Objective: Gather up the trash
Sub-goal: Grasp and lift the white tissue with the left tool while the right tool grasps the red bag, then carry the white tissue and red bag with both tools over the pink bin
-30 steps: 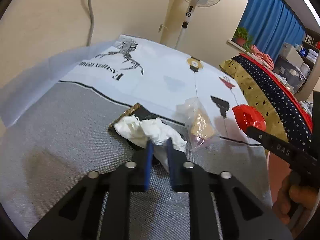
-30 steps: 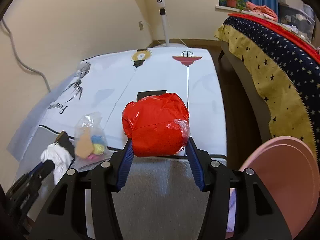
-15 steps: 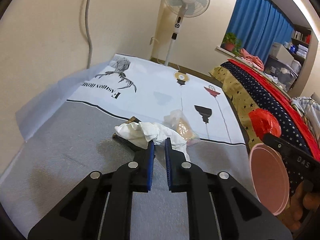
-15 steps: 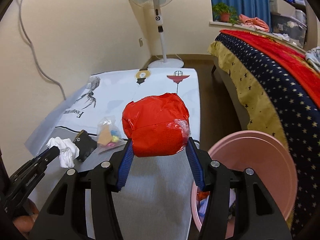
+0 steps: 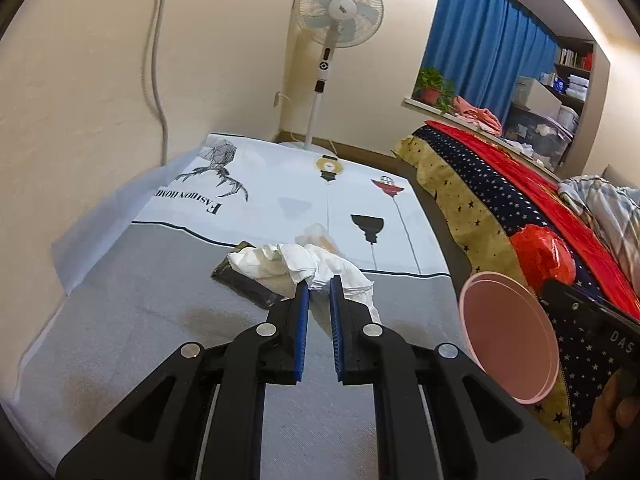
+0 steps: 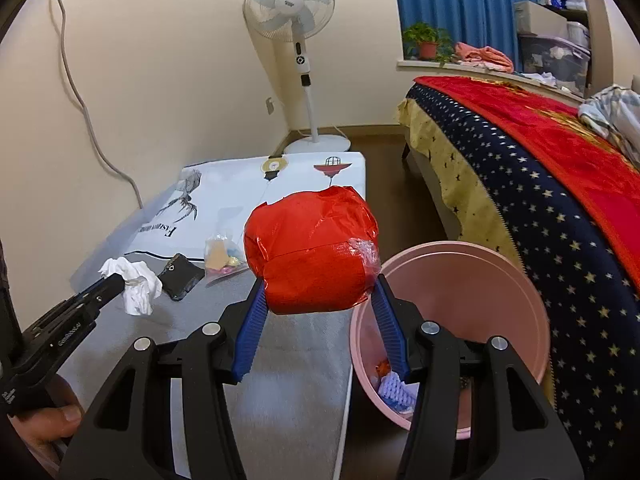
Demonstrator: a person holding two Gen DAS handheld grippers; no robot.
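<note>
My left gripper is shut on a crumpled white tissue and holds it lifted above the grey mat; the same tissue shows in the right wrist view. My right gripper is shut on a red wrapped bundle, raised beside the pink bin's rim. That red bundle and the pink bin also appear at the right of the left wrist view. A dark wallet-like pouch and a clear plastic bag of scraps lie on the mat.
The bin holds several bits of trash at its bottom. A bed with a starred blanket runs along the right. A standing fan is at the back wall, and a cable hangs down the left wall.
Both grippers rose and moved right with their loads. The tissue came up off the dark pouch. The red bundle now hangs next to the pink bin, which has come fully into view.
</note>
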